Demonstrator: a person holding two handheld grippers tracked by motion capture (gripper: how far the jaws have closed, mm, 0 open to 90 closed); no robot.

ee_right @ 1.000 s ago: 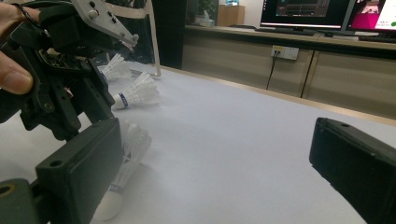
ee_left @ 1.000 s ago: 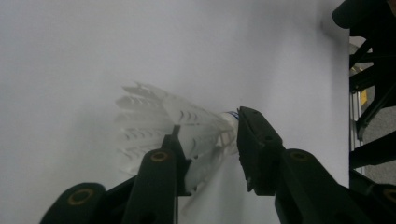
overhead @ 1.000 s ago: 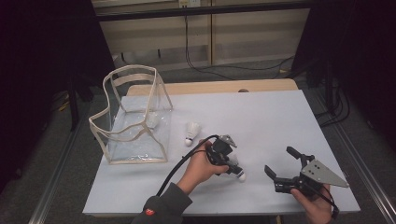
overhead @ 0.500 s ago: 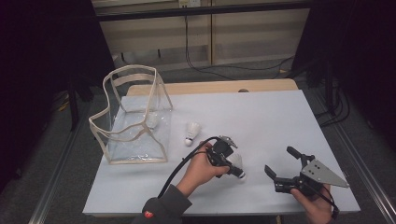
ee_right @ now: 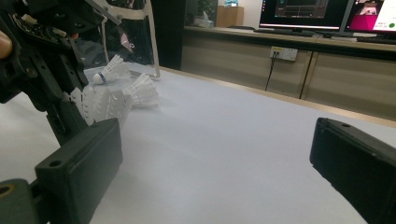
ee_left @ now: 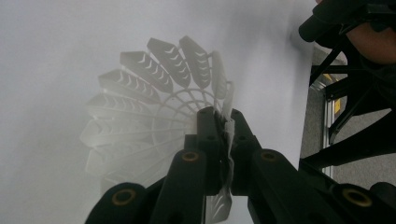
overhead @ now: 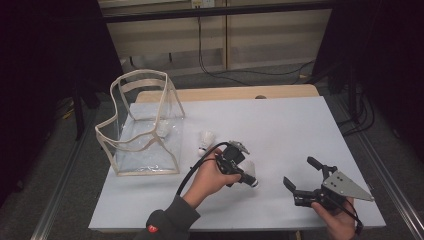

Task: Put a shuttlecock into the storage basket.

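1. Surface (overhead: 300, 130): a pale sheet across the middle of the high view, carrying everything.
2. Clear bag (overhead: 142, 127): standing open at centre left, with one shuttlecock seemingly inside, though it is hard to tell.
3. Right claw (overhead: 302, 177): lower right, spread wide, holding nothing.
4. Left claw (ee_left: 223, 122): lower centre, pinching the skirt edge of a shuttlecock (ee_left: 154, 107) low over the surface.
5. Second shuttlecock (overhead: 205, 140): lying loose beside the bag.
6. Progress, as judged: one picked up, not yet bagged; another remains.
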